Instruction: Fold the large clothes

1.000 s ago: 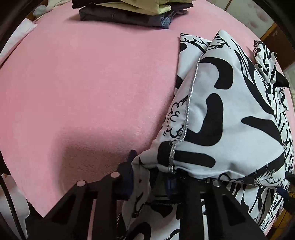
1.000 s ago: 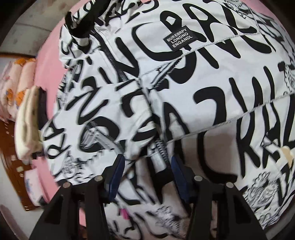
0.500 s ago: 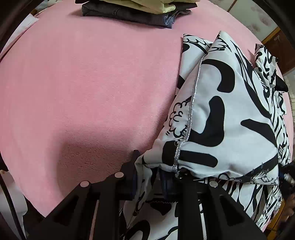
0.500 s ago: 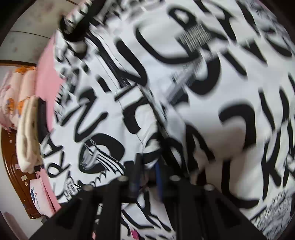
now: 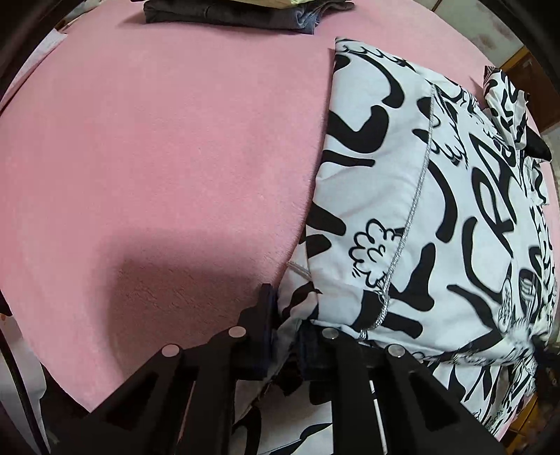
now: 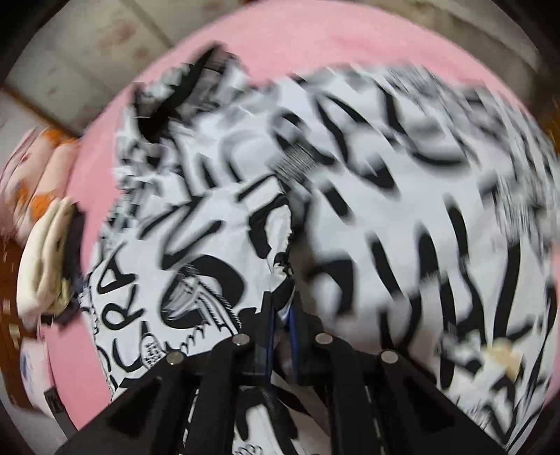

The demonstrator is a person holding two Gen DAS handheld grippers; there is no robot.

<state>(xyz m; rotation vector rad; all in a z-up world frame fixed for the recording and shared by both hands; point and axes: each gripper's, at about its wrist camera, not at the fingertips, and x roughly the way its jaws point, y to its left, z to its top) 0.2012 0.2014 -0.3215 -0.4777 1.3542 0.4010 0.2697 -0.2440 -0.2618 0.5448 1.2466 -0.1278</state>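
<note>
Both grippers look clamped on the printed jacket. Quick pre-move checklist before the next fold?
1. Left gripper has fabric between its jaws: ok. They have just been closing, and an edge of the black-and-white printed jacket is bunched between them.
2. Right gripper has fabric: ok. Its jaws are shut on a jacket fold.
3. Single layer in each grip: cannot tell, the cloth is bunched at both.
4. Landing area: ok, the pink bed cover beside the jacket is bare.
5. Folded clothes pile at the far edge is apart from the jacket: ok.
6. Right wrist view sharp enough to judge alignment: not ok, it is motion-blurred.
</note>
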